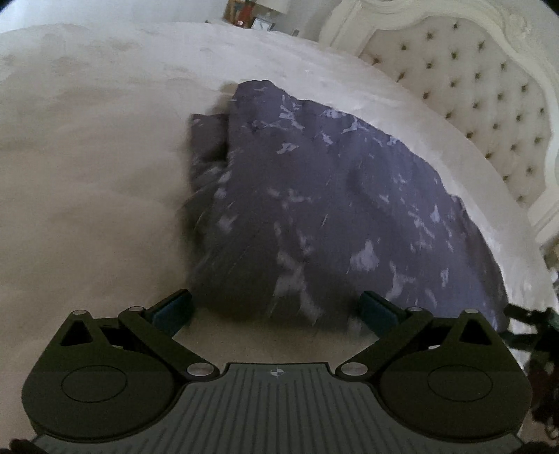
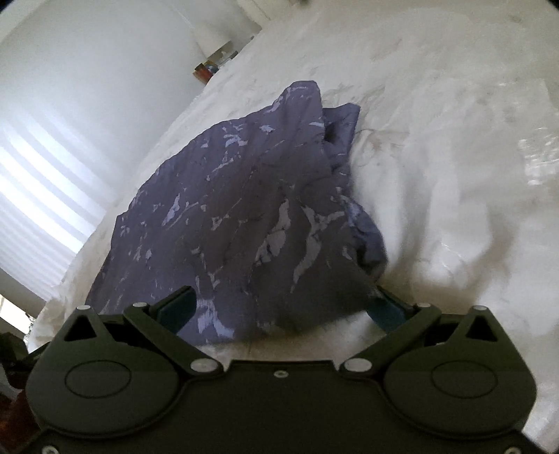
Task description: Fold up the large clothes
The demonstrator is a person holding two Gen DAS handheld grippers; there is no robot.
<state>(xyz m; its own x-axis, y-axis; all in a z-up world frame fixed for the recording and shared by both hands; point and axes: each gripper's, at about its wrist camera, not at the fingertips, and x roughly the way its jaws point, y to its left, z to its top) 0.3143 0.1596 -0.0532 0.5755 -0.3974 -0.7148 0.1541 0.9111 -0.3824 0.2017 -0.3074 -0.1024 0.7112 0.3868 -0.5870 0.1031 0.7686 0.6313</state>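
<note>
A dark purple garment (image 1: 314, 195) with pale blotchy print lies on the white bed, partly folded, with a bunched layer at its far left. My left gripper (image 1: 276, 307) is open, its fingers spread on either side of the garment's near edge, holding nothing. In the right wrist view the same garment (image 2: 237, 209) lies in loose wrinkles. My right gripper (image 2: 279, 307) is open, with the near edge of the cloth draped between the spread fingers and partly over the right fingertip (image 2: 384, 310).
The white bedspread (image 1: 87, 174) stretches wide to the left of the garment. A tufted cream headboard (image 1: 471, 87) stands at the right. A nightstand with small objects (image 1: 251, 14) is beyond the bed. A bright window with blinds (image 2: 35, 195) is at left.
</note>
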